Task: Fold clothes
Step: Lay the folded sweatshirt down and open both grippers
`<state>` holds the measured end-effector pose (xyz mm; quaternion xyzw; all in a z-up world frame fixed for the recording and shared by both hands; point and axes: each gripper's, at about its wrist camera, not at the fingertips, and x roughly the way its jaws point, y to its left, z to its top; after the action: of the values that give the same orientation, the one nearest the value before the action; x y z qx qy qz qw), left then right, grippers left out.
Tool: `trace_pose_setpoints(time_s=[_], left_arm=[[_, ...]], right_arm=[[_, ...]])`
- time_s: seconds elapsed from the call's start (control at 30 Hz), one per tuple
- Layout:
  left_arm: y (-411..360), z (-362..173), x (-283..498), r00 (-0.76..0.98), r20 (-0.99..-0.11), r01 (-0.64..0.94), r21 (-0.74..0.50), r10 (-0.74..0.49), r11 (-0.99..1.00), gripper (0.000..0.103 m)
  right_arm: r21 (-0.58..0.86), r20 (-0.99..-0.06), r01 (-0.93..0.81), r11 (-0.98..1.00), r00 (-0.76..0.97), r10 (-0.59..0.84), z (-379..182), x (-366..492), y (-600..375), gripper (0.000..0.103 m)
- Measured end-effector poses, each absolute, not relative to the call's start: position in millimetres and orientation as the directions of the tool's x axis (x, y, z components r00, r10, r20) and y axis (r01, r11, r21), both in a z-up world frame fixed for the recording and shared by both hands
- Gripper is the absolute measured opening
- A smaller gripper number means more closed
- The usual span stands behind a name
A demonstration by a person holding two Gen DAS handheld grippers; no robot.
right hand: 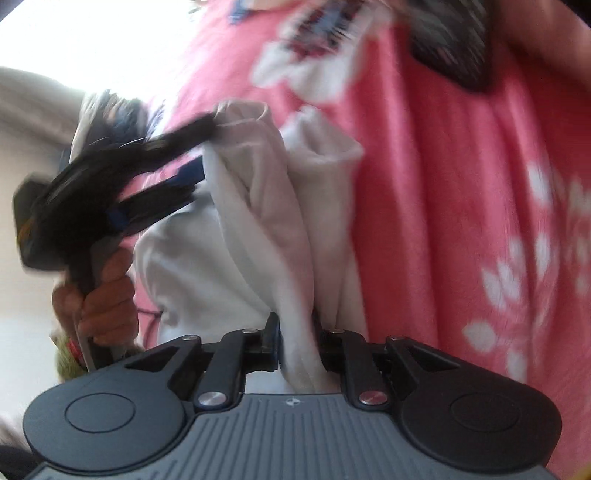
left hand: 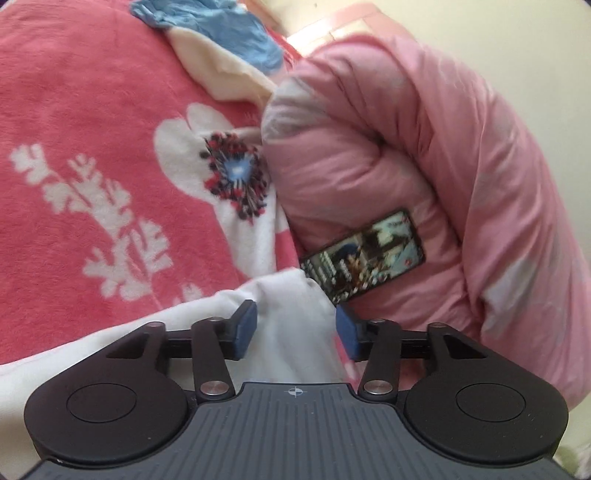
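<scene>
A white garment lies on a red floral blanket. In the left wrist view my left gripper stands open, and a fold of the garment rises between its blue pads without being pressed. In the right wrist view my right gripper is shut on a bunched part of the white garment, which runs up and away from it. The left gripper shows there too, blurred, its fingers apart at the garment's far edge, with a hand on its handle.
A puffy pink quilt is piled at the right, with a lit phone leaning against it. A blue cloth and a cream cloth lie at the far end of the blanket.
</scene>
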<state>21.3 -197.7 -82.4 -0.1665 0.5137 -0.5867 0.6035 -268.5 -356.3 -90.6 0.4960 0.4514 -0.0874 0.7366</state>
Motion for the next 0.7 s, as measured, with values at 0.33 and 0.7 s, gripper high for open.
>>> trace_pose_setpoints(time_s=[0.33, 0.7], left_arm=[[-124.4, -72.5, 26.7, -0.267, -0.282, 0.461, -0.877, -0.922, 0.135, 0.061], [-105.2, -93.8, -48.9, -0.372, -0.447, 0.664, -0.740, -0.813, 0.103, 0.061]], right_arm=[[0.833, -0.538, 0.525, 0.176, 0.693, 0.480, -113.1, -297.9, -366.2, 0.050], [0.847, -0.498, 0.506, 0.162, 0.649, 0.575, -124.8, -311.3, -346.5, 0.043]])
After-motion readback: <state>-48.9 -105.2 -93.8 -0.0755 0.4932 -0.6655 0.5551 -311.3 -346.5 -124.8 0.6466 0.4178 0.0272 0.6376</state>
